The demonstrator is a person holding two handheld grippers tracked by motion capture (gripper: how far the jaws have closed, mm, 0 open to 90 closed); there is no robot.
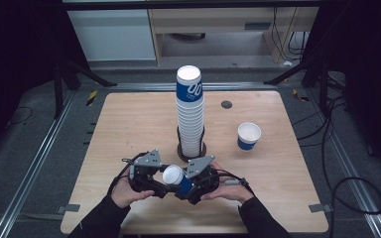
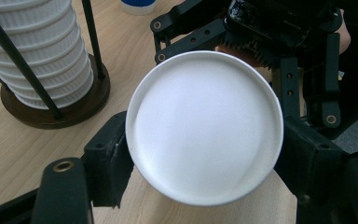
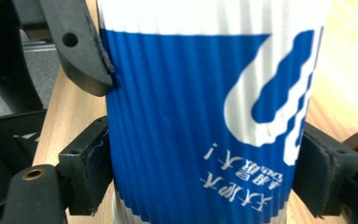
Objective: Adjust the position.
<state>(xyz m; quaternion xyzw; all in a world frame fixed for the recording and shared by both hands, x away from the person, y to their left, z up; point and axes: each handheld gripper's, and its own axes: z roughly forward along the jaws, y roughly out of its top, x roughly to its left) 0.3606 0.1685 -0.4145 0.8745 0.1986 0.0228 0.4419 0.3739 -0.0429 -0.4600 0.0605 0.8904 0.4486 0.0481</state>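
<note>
I am holding a blue-and-white paper cup [image 1: 174, 177] above the surface [image 1: 129, 129], both the left claw [image 1: 159, 189] and right claw [image 1: 182, 191] closing on it.

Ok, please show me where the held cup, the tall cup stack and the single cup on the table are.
held cup [image 1: 173, 175], high view, on its white inside.
tall cup stack [image 1: 190, 119], high view, on its ribbed white side.
single cup [image 1: 248, 137], high view, on its side wall.
</note>
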